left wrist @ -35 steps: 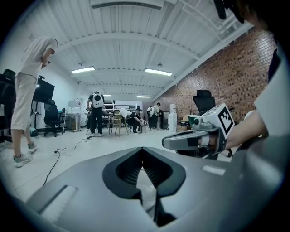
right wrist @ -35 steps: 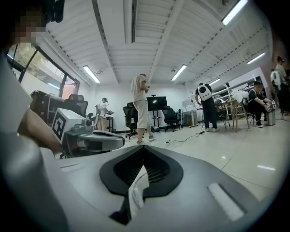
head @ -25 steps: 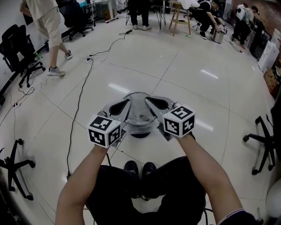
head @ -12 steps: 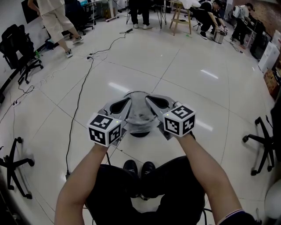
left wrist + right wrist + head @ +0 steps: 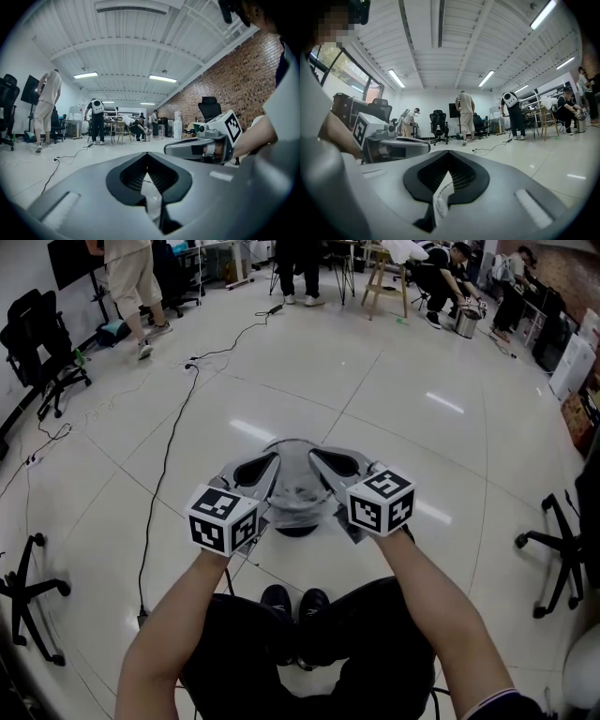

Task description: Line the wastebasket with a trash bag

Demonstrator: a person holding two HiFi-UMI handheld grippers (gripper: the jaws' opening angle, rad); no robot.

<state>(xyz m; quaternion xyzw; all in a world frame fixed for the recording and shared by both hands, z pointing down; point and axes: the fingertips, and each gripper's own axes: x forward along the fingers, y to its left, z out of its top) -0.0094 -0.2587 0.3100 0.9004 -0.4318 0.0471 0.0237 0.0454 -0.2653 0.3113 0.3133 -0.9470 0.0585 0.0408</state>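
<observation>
A grey trash bag [image 5: 296,482] hangs stretched between my two grippers, held level in front of me. My left gripper [image 5: 269,465] is shut on the bag's left edge, and a thin pale strip of the bag [image 5: 152,196] shows pinched between its jaws. My right gripper [image 5: 320,458] is shut on the right edge, with a white fold of the bag [image 5: 439,200] in its jaws. Under the bag, a dark wastebasket [image 5: 298,529] stands on the floor, mostly hidden. Each gripper view shows the other gripper beside it: the right gripper [image 5: 199,148] and the left gripper [image 5: 400,146].
My black shoes [image 5: 295,604] stand just behind the basket. A black cable [image 5: 171,451] runs along the white tile floor at the left. Office chairs [image 5: 553,540] stand at the right and at the left. People stand and sit at the far end.
Both grippers and the bag have kept still. The person at the upper left has walked farther away toward the back.
</observation>
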